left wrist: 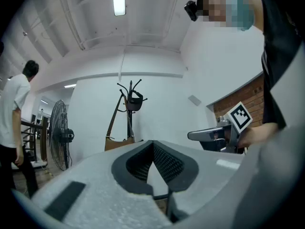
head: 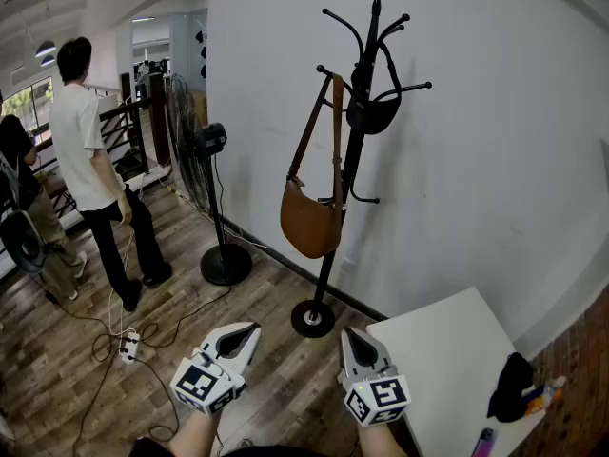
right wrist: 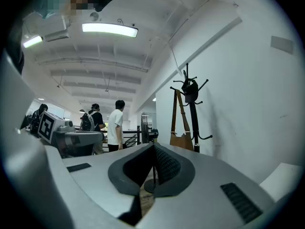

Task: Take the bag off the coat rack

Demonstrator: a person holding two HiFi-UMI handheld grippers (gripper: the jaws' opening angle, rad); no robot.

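Note:
A brown leather bag (head: 310,219) hangs by its long strap (head: 337,131) from a hook of the black coat rack (head: 360,112) that stands against the white wall. A small black pouch (head: 373,112) hangs higher on the same rack. My left gripper (head: 249,329) and right gripper (head: 348,337) are held low at the bottom of the head view, both shut and empty, well short of the rack. The bag (left wrist: 118,143) and rack (left wrist: 130,104) show small and far in the left gripper view. The bag (right wrist: 182,140) also shows beside the rack (right wrist: 192,106) in the right gripper view.
A black pedestal fan (head: 202,160) stands left of the rack. A person in a white shirt (head: 90,150) stands at the left, near cables and a power strip (head: 128,347) on the wooden floor. A white table (head: 447,360) at lower right carries a black item (head: 512,385).

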